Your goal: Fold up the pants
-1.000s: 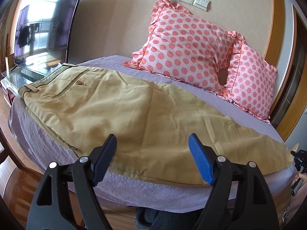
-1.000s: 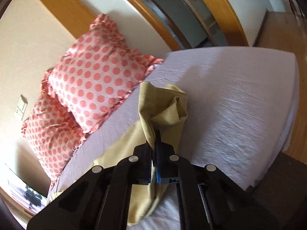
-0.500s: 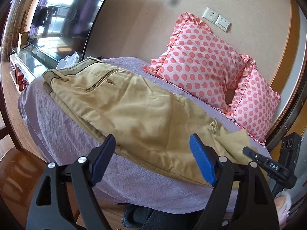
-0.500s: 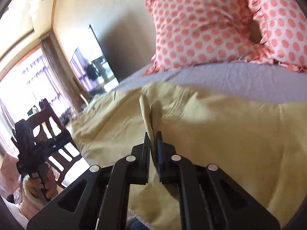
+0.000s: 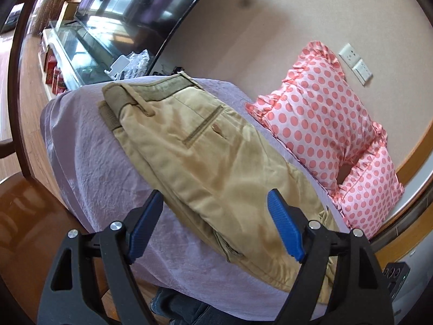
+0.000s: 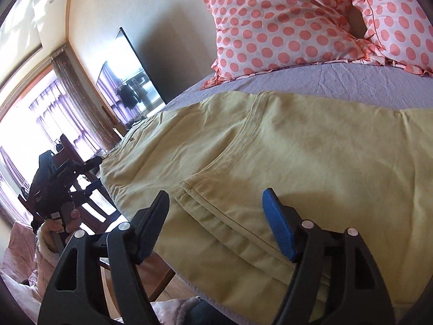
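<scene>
1. The khaki pants (image 5: 216,162) lie along the purple bed sheet (image 5: 89,162), waistband toward the upper left of the left wrist view, legs running to the lower right.
2. The left gripper (image 5: 216,227) hovers at the lower centre, jaws spread wide, holding nothing, over the pants' near edge.
3. The right gripper (image 6: 216,222) is likewise wide and empty above a folded hem (image 6: 216,211).
4. Bare sheet shows left of the pants; two polka-dot pillows (image 5: 324,124) sit close beyond the far edge.

No legible text, label, brand or number anywhere in either view.
</scene>
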A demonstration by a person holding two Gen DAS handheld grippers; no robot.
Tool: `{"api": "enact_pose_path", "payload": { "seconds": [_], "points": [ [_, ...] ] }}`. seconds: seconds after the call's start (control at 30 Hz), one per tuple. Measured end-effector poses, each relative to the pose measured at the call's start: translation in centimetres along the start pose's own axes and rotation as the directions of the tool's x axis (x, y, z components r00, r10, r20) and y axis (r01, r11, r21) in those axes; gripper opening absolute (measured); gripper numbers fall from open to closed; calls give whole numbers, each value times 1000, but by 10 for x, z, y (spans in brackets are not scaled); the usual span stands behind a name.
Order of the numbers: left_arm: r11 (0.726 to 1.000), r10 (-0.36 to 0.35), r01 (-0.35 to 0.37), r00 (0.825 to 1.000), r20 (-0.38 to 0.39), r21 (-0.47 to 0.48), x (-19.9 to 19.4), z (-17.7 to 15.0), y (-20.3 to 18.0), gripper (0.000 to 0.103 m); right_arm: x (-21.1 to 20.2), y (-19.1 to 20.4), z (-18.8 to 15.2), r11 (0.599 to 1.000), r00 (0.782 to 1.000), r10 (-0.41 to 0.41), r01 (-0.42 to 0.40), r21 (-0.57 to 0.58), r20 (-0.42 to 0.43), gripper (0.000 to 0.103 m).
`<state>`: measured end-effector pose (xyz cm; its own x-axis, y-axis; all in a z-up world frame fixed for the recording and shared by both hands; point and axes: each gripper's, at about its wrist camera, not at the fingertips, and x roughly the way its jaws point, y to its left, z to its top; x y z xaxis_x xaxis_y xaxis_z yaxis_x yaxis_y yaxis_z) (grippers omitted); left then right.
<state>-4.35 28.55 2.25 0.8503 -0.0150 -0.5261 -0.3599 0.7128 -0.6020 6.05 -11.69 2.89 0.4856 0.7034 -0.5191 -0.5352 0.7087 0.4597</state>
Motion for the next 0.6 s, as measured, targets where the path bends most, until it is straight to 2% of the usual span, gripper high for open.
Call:
{"api": "enact_pose_path", "payload": {
  "seconds": [0.07, 0.13, 0.2, 0.27, 0.37, 0.6],
  "points": [
    [997, 12, -15, 999, -34, -77, 7, 7, 16, 79, 0, 1, 0, 1000, 1000, 8, -8, -1, 1, 75],
    [995, 2, -8, 998, -62, -103, 14, 10, 23, 79, 1, 2, 0, 1000, 1000, 13, -13, 0, 0, 75],
    [995, 3, -9, 998, -67, -99, 17, 13, 21, 79, 3, 3, 1, 1000, 1000, 14, -14, -1, -2, 75],
    [995, 19, -27, 997, -79, -97, 20, 16, 16, 85, 3, 2, 1, 1000, 1000, 15, -15, 1, -2, 75],
    [992, 36, -48, 994, -102, -116, 21, 19, 12, 86, 3, 1, 0, 1000, 1000, 20, -20, 6, 1, 75],
    [991, 26, -41, 992, -122, -128, 19, 26, 7, 88, 4, 0, 0, 1000, 1000, 21, -21, 11, 8, 75]
  ]
}}
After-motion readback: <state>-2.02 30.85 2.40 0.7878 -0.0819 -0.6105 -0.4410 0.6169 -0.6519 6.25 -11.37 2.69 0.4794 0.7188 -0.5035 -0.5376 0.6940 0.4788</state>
